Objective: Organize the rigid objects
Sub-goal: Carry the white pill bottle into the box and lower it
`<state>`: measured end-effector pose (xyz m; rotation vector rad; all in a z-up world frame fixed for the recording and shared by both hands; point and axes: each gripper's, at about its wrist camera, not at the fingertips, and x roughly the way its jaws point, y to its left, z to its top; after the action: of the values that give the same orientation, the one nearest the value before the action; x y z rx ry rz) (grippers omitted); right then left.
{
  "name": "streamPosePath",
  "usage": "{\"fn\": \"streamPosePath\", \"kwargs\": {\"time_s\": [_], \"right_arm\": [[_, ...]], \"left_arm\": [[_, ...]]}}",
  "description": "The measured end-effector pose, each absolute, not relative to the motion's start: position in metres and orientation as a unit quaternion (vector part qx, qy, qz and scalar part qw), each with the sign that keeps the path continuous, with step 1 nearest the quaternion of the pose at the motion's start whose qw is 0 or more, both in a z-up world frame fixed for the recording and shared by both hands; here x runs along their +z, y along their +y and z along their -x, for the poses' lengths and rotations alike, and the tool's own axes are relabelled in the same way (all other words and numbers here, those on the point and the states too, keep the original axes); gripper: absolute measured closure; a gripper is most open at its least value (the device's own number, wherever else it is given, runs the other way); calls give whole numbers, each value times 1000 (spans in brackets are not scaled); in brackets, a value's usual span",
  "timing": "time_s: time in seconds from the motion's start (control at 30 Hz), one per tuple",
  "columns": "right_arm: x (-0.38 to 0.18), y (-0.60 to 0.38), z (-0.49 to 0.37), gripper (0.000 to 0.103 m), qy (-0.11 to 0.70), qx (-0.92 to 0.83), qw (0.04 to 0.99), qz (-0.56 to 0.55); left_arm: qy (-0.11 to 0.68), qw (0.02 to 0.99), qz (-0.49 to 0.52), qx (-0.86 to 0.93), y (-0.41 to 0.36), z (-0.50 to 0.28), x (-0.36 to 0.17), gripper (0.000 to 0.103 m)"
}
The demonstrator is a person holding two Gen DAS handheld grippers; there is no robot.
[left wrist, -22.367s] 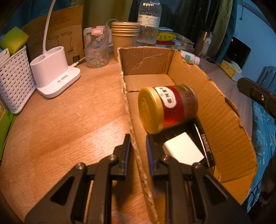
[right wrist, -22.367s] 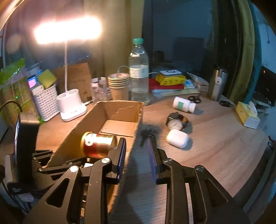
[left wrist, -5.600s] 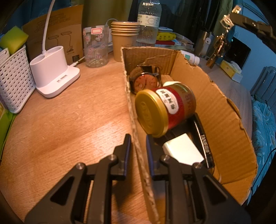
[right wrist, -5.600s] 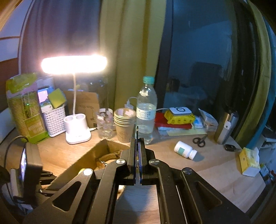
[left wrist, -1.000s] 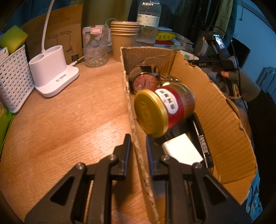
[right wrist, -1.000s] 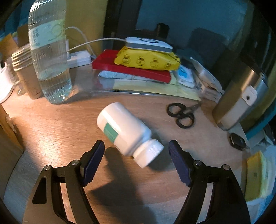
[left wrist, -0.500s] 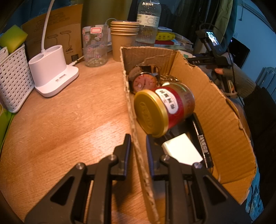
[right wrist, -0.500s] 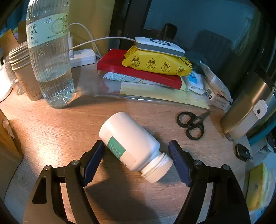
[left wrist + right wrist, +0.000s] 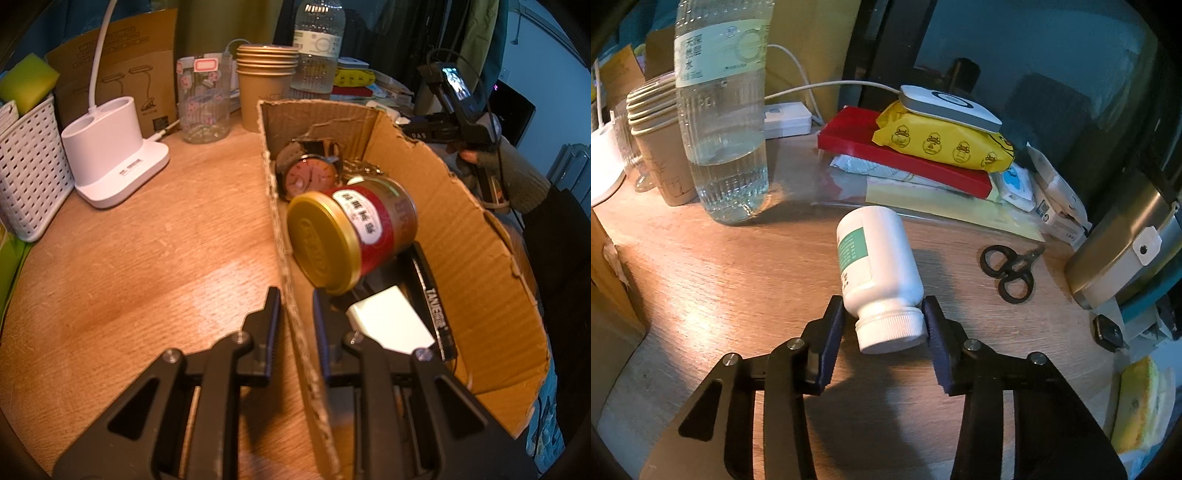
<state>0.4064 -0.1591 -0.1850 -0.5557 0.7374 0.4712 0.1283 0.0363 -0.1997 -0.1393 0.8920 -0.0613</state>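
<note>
The white plastic pill bottle with a green label (image 9: 877, 258) lay on its side on the wooden counter (image 9: 720, 280), cap end toward the camera. The right tool (image 9: 884, 325) straddled the bottle at its shoulder, just above the ribbed white cap. Its jaws had just been closing, and both blue pads now pressed the bottle's flanks. The narrow shoulder was a sound choice: it gave parallel faces, and the wider cap behind the pads would resist slipping out forward.

The bottle was well apart from its likely destination, the open brown cardboard box (image 9: 480, 236). That box already held a gold-lidded red tin can (image 9: 351, 236), a round watch with a pink dial (image 9: 312, 177), a white rectangular block (image 9: 391, 325) and a black marker pen (image 9: 432, 299). The can lay on its side and took up the middle; free floor was hard to judge.

The left tool (image 9: 295, 314) was clamped on the box's near side wall, one jaw outside and one inside. This grip presumably steadied the light box against knocks during loading.

Black scissors (image 9: 1008, 269) lay near the bottle to its right, and a clear water bottle (image 9: 720, 110) stood to the left. Both sat outside the tool's span, so a straight lift looked unobstructed.
</note>
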Motion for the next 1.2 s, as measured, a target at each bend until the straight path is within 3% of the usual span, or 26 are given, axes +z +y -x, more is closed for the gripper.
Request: {"fn": "streamPosePath", "kwargs": {"time_s": [1.2], "right_arm": [[-127,-157,-233,59,277,247,909,191]], "left_arm": [[431,900,66,-28,41,-129,-200,84]]}}
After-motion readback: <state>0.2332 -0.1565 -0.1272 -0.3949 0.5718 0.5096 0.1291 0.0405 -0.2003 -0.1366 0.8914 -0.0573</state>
